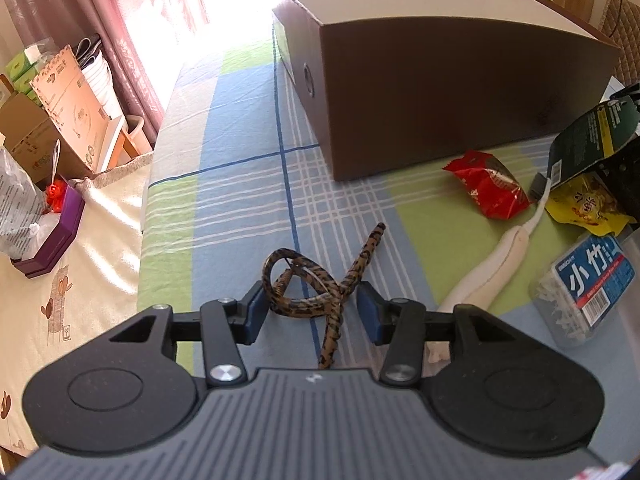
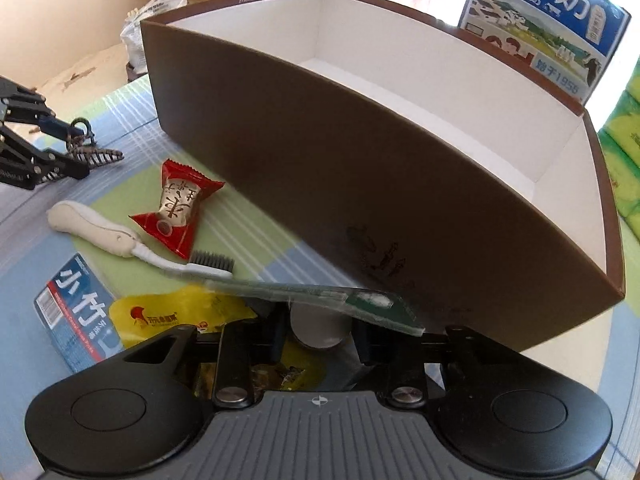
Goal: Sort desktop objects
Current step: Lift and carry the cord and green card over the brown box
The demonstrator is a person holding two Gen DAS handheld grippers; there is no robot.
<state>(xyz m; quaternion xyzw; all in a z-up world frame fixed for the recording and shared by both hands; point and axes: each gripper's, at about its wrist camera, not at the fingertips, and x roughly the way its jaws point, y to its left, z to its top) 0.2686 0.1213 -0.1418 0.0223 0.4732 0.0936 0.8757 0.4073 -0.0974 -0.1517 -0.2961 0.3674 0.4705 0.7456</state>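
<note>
The leopard-patterned cord [image 1: 320, 304] lies tangled on the checked cloth [image 1: 240, 184] of the desk, low in the middle of the left wrist view. It lies right between the blue pads of the left tool [image 1: 310, 312]. The pad on the left of the frame looks to touch a loop of it and the other stands just beside it. I cannot tell whether they press on it.

In the right wrist view the right tool [image 2: 318, 340] is clenched on a dark green carded pack [image 2: 376, 308]. The card lies edge-on across the fingers, and a pale grey rounded part under it sits between the pads. In the left wrist view the same pack stands tilted at the right edge of the frame, with its lower corner over the toothbrush head.

Around these things lie the other objects:
- A white toothbrush [image 2: 96, 228] with dark bristles, left of centre in the right wrist view.
- A red snack packet [image 2: 176, 208] just above it in the frame, close to the box wall.
- A yellow pouch [image 2: 176, 312] under the right tool.
- A clear case with a blue label [image 2: 76, 312] in the lower left.

A big brown box [image 2: 320, 168], white inside, fills the upper middle of both views and stands on the cloth. Behind it, in the upper right of the right wrist view, are a blue milk carton [image 2: 540, 12] and green packs [image 2: 624, 168].
</note>
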